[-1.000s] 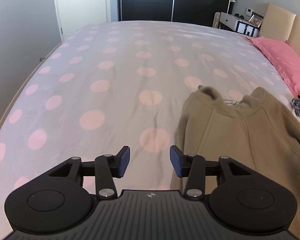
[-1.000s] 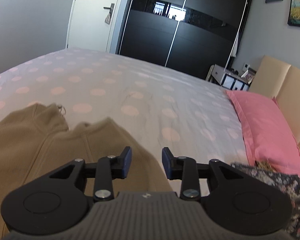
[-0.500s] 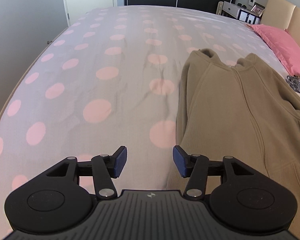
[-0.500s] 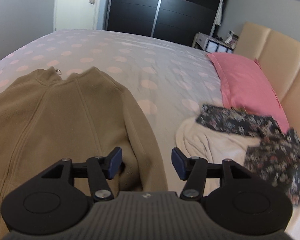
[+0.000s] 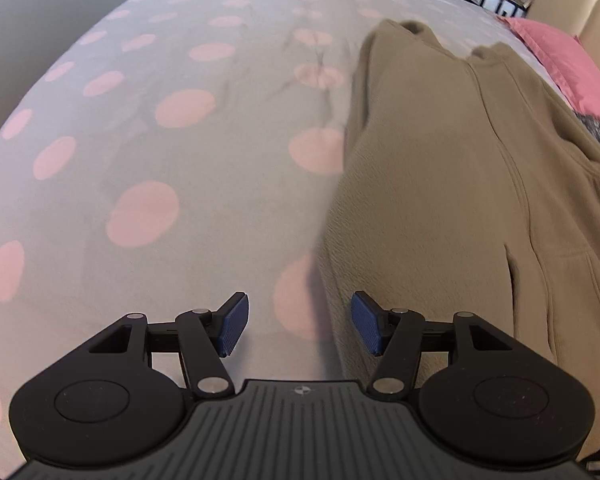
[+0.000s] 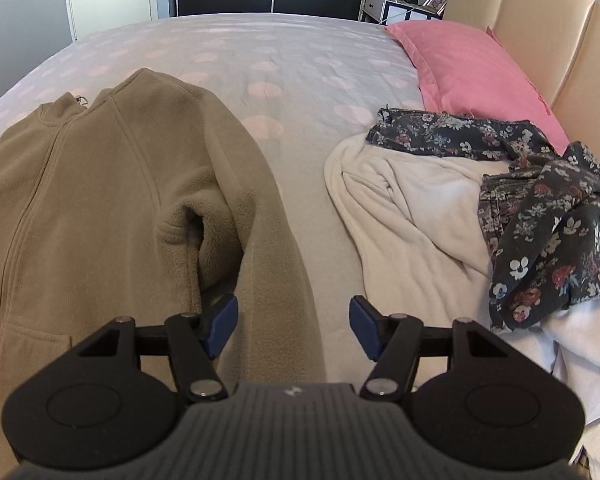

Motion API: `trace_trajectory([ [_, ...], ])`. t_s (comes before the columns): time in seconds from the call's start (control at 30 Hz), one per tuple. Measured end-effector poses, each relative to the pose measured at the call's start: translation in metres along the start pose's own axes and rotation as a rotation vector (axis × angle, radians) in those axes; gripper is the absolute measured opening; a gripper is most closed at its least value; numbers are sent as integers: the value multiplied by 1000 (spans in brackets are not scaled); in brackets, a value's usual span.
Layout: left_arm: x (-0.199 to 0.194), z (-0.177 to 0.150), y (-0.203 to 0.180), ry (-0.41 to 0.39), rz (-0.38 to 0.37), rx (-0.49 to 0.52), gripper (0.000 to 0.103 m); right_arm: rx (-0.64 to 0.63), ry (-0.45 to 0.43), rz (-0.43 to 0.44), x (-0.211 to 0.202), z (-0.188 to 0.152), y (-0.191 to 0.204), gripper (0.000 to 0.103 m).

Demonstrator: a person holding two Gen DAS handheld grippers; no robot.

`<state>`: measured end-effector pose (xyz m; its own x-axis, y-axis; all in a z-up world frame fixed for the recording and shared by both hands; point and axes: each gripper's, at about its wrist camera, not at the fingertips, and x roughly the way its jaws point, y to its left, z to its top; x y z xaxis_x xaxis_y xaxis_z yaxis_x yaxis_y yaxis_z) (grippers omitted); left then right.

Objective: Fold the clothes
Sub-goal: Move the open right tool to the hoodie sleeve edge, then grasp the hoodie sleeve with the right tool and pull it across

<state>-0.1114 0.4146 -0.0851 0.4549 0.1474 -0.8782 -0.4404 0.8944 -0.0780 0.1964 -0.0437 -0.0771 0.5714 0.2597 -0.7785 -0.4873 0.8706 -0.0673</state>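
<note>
Item: tan zip-front fleece jacket point(image 6: 100, 200) lying flat on polka-dot bed point(image 5: 140, 140). Left gripper point(image 5: 298, 326) and right gripper point(image 6: 292, 324) hovering agape, empty; advisably pinching sleeve edges evenly.

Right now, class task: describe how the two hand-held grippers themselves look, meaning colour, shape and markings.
The left hand-held gripper and right hand-held gripper look alike: matte black bodies, a ribbed grey centre plate with a small round emblem, two round black discs at the sides, angular black linkages with silver pivot pins, and textured blue pads on the fingers. No cables or sleeves show.
</note>
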Motion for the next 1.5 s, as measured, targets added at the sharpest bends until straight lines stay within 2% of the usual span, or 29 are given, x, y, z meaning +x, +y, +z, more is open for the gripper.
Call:
trace_trajectory([
  [0.1, 5, -5, -6, 15, -3, 21, 55, 24, 15, -13, 4, -4, -10, 65],
  [0.2, 4, -2, -6, 15, -1, 14, 55, 103, 64, -9, 13, -9, -27, 65],
  [0.33, -2, 4, -5, -7, 10, -3, 56, 259, 128, 82, 18, -20, -47, 65],
  [0.5, -10, 11, -5, -40, 18, -10, 56, 275, 109, 134, -6, -19, -39, 65],
  [0.63, -11, 11, -6, -41, 23, -3, 56, 245, 163, 175, -13, -31, -19, 64],
  [0.7, -10, 12, -6, -34, 26, -7, 56, 142, 184, 110, -11, -37, -4, 38],
  [0.73, -9, 12, -6, -29, 24, -10, 56, 84, 191, 67, -10, -39, 3, 10],
  [0.8, -8, 13, -7, -23, 16, -8, 56, 18, 194, 11, -11, -38, 9, 8],
  [0.9, -11, 14, -8, -32, 8, -1, 56, 32, 159, -31, -27, -18, -4, 7],
  [1.07, -13, 18, -6, -47, 7, -14, 56, -13, 43, -137, -64, 38, -31, 7],
  [1.2, -13, 19, -7, -49, 7, -20, 56, -70, -60, -281, -85, 93, -55, 7],
  [1.3, -13, 20, -7, -52, 7, -21, 56, -61, -93, -394, -80, 131, -78, 7],
  [1.4, -15, 21, -5, -57, 1, -33, 56, -6, -83, -480, -56, 155, -107, 7],
  [1.5, -14, 25, -3, -46, -21, -47, 56, -4, -70, -492, -32, 158, -113, 8],
])
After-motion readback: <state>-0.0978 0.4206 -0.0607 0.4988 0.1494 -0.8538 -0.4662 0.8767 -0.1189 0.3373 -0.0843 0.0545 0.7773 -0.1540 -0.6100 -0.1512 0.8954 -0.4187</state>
